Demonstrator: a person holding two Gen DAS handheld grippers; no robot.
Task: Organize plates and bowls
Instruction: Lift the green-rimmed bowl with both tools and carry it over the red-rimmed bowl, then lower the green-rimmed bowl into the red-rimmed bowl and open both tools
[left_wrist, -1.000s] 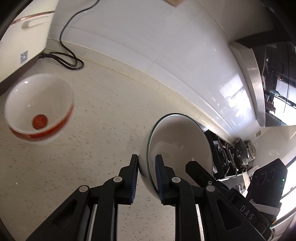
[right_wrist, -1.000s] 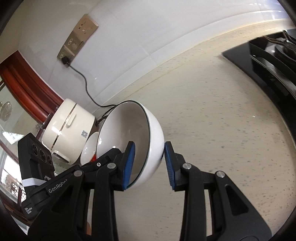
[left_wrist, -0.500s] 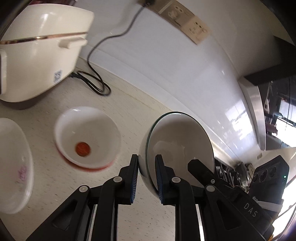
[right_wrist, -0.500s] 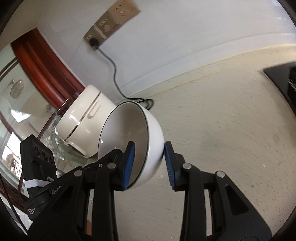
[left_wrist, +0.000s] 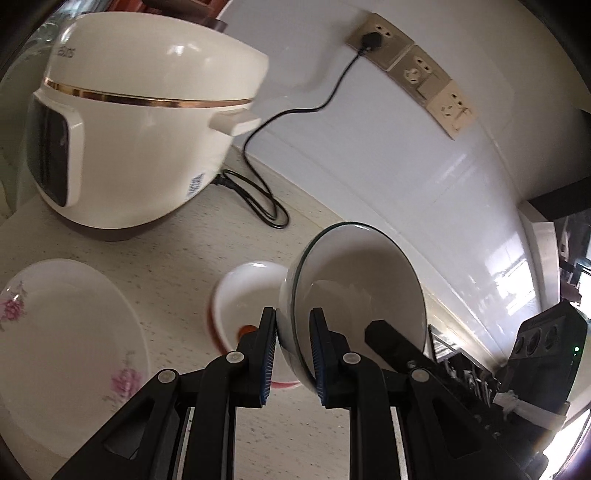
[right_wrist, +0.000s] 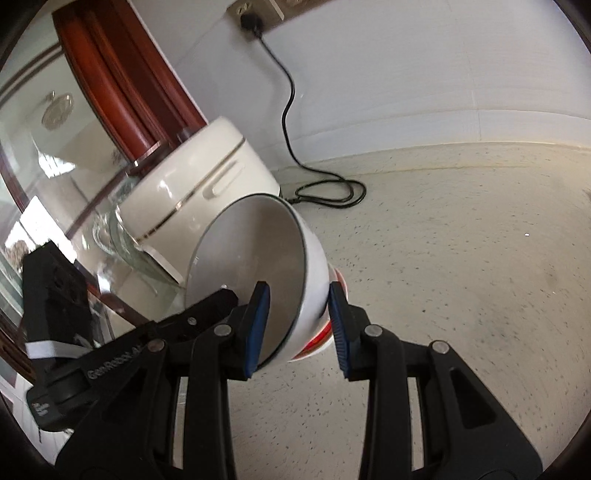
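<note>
A white bowl with a dark green rim (left_wrist: 354, 288) hangs tilted on its side above the counter, gripped from both sides. My left gripper (left_wrist: 293, 328) is shut on its near wall, one pad inside and one outside. My right gripper (right_wrist: 299, 321) is shut on the opposite wall of the same bowl (right_wrist: 251, 258). Just behind and below it sits a white bowl with a red band (left_wrist: 243, 299), partly hidden, its red edge (right_wrist: 317, 341) showing under the held bowl. A white plate with pink flowers (left_wrist: 66, 332) lies at the left.
A white rice cooker (left_wrist: 140, 129) stands at the back left, its black cord (left_wrist: 266, 206) coiled on the speckled counter (right_wrist: 461, 277) and plugged into a wall socket (left_wrist: 369, 38). A glass dish (right_wrist: 114, 236) sits beside the cooker. A black stove shows at the far right (left_wrist: 461, 373).
Both grippers have carried the green-rimmed bowl leftward toward the rice cooker. The red-banded bowl now sits right behind it, and the flowered plate has come into view.
</note>
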